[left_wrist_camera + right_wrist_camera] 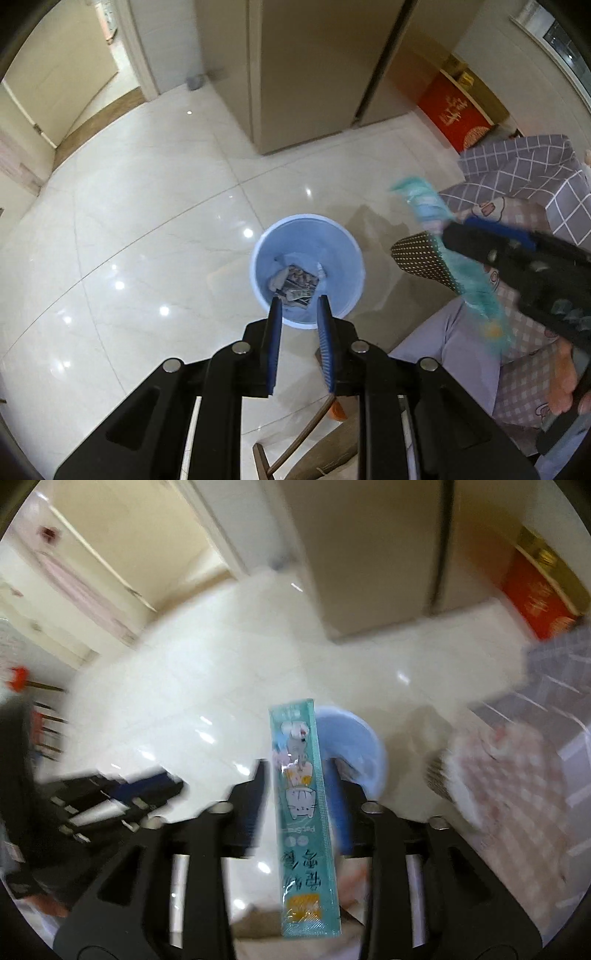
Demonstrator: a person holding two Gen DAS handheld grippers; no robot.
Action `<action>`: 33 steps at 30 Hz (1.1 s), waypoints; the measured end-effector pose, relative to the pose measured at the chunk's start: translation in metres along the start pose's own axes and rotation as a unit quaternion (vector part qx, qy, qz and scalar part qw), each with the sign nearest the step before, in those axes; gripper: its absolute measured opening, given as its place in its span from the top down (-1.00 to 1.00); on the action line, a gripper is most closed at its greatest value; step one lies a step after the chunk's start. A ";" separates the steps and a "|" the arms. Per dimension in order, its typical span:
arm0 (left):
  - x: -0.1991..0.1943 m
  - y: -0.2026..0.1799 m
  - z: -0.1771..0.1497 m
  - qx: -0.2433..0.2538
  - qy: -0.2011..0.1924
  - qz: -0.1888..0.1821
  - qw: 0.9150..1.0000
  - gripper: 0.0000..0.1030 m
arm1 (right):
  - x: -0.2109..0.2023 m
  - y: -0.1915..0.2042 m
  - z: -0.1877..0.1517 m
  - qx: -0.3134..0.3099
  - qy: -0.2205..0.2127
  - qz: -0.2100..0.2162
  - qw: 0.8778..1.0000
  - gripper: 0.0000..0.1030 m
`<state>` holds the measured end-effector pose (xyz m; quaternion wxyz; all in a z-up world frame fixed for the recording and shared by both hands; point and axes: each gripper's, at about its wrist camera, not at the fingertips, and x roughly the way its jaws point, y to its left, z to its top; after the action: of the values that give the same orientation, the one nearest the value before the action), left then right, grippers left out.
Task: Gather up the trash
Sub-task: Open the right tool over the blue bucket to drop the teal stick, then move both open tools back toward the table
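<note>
Left gripper (299,301) hangs over the blue bin (258,258), pointing steeply down; jaws nearly together w/ a narrow gap, nothing between them. Bin stands on glossy white tile floor (147,221), middle of the left wrist view, and already has trash inside: crumpled paper and printed wrappers (297,282) at the bottom. Right gripper (299,771) comes in from the right side, near the bin but not above its mouth in the left view. Its jaws stand apart, w/ a long teal snack wrapper (301,797) (cartoon cat print) lying lengthwise between them; in the right wrist view there's clear space btw the wrapper and the left finger (258,786), and it sits close to the right finger, can't tell if it touches. Pads don't look pressed on it. Same wrapper shows blurred in the left view, running diagonally across the right gripper's tip. Bin sits just beyond the wrapper in the right view, partly hidden by it. Person's legs in checked pyjama trousers (517,177) at right, a polka-dot slipper (421,258) right of the bin. Beige cabinet (314,74) far, red box (458,110) far right.
</note>
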<state>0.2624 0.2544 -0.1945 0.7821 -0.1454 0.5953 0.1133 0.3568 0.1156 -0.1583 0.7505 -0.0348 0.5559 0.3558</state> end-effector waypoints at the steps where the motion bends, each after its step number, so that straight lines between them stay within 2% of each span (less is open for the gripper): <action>1: -0.004 0.003 -0.002 -0.003 -0.003 0.003 1.000 0.63 | -0.004 0.002 0.001 0.003 -0.019 0.006 1.000 -0.61; 2: -0.006 0.005 -0.003 -0.005 -0.006 0.006 1.000 0.63 | -0.011 0.004 0.000 0.006 -0.044 -0.004 0.999 -0.61; 3: -0.009 0.008 -0.005 -0.007 -0.010 0.013 1.000 0.63 | -0.013 0.006 -0.001 0.000 -0.048 -0.008 0.999 -0.61; 6: -0.016 0.014 -0.005 -0.018 -0.017 0.016 1.000 0.63 | -0.011 0.013 -0.006 -0.031 -0.022 -0.006 0.999 -0.60; 12: -0.026 0.011 -0.007 -0.020 -0.031 0.019 0.999 0.63 | -0.010 0.005 -0.024 -0.036 0.000 -0.030 0.999 -0.60; 18: -0.036 -0.001 -0.009 -0.006 -0.041 0.012 0.999 0.63 | -0.022 0.004 -0.034 -0.038 0.004 -0.035 0.999 -0.36; 26: -0.054 -0.029 -0.005 0.021 -0.062 0.002 0.998 0.63 | -0.057 -0.007 -0.041 -0.027 -0.026 -0.042 0.998 -0.33; 33: -0.080 -0.068 0.002 0.060 -0.094 -0.006 0.994 0.63 | -0.103 -0.022 -0.046 -0.015 -0.077 -0.048 0.996 -0.33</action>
<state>0.2666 0.1909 -0.1111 0.8428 -0.0905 0.5236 0.0855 0.3192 0.0275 -0.0954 0.8066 -0.0450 0.4888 0.3293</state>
